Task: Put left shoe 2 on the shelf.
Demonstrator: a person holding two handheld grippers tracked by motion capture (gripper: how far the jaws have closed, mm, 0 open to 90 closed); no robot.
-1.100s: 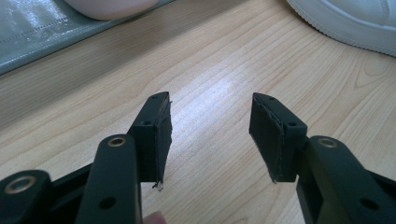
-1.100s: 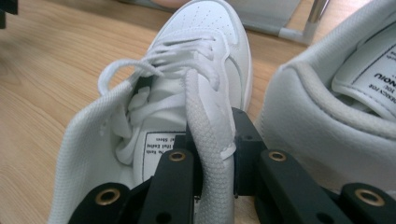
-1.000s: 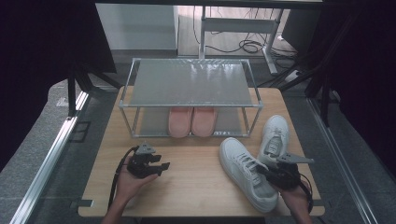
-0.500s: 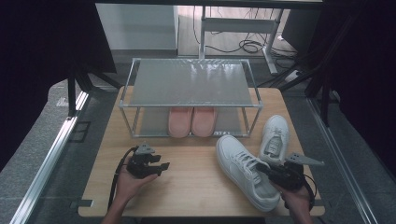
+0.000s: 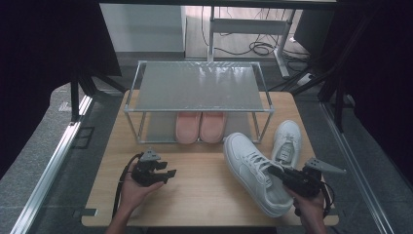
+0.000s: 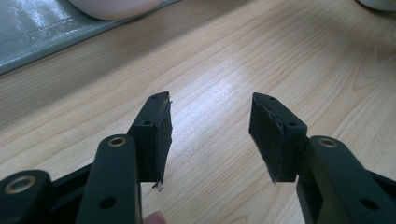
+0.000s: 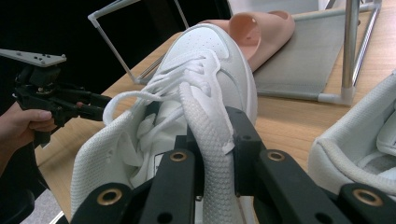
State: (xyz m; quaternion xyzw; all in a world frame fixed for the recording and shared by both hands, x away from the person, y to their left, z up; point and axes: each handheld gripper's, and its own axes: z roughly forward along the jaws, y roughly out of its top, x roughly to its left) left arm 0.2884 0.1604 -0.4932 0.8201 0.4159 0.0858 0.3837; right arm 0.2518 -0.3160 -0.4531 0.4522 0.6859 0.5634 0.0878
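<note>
Near the worktop's [image 5: 204, 195] front right corner, the right gripper [image 5: 285, 176] has its jaws clamped on the collar of a white sneaker [image 5: 253, 170], which lies slanting toward the rack. Near the front left edge, the left gripper [image 5: 163, 173] rests in a hand [image 5: 131, 190], jaws apart with bare wood between them. A second white sneaker [image 5: 286, 141] lies by the right edge. Farther back, pink slippers [image 5: 200, 126] sit on the lower shelf of a metal shoe rack [image 5: 197, 85].
</note>
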